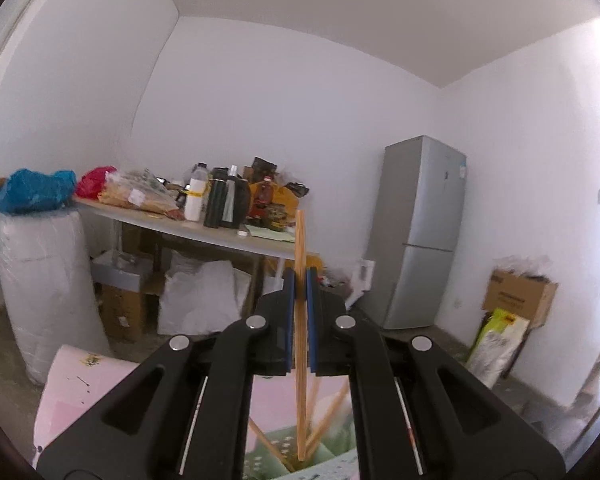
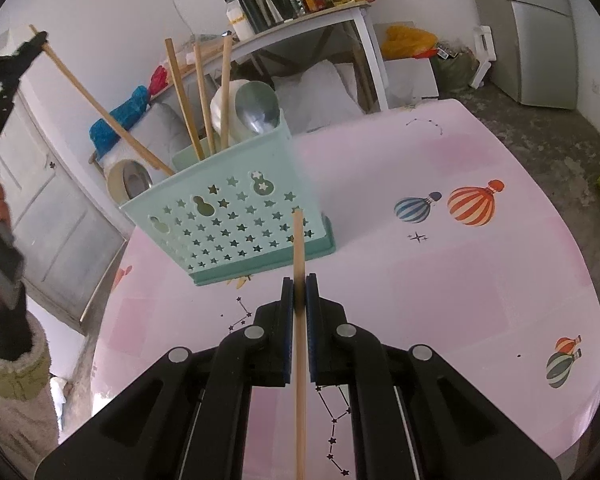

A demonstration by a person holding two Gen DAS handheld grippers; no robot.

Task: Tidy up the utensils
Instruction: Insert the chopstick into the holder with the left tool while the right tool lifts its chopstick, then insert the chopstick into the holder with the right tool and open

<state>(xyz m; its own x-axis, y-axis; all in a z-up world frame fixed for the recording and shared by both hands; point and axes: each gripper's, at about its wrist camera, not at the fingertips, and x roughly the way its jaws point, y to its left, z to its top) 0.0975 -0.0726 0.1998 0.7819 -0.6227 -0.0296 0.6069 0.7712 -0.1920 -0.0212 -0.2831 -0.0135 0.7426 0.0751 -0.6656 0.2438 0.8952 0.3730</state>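
Observation:
A mint-green utensil basket (image 2: 236, 216) with star holes stands on the pink table (image 2: 440, 280). It holds several wooden chopsticks (image 2: 198, 100) and two spoons (image 2: 258, 110). My left gripper (image 1: 300, 276) is shut on a wooden chopstick (image 1: 300, 320) whose lower end is down in the basket (image 1: 332, 460). In the right wrist view the left gripper (image 2: 40, 38) is at the upper left, holding that slanted chopstick (image 2: 100, 104). My right gripper (image 2: 299, 280) is shut on another wooden chopstick (image 2: 299, 248), just in front of the basket.
A cluttered side table (image 1: 204, 232) with bottles and a kettle stands behind, with boxes and bags beneath. A grey fridge (image 1: 424, 232) is at the right, a cardboard box (image 1: 520, 292) beside it. A white wrapped roll (image 1: 40, 288) stands left.

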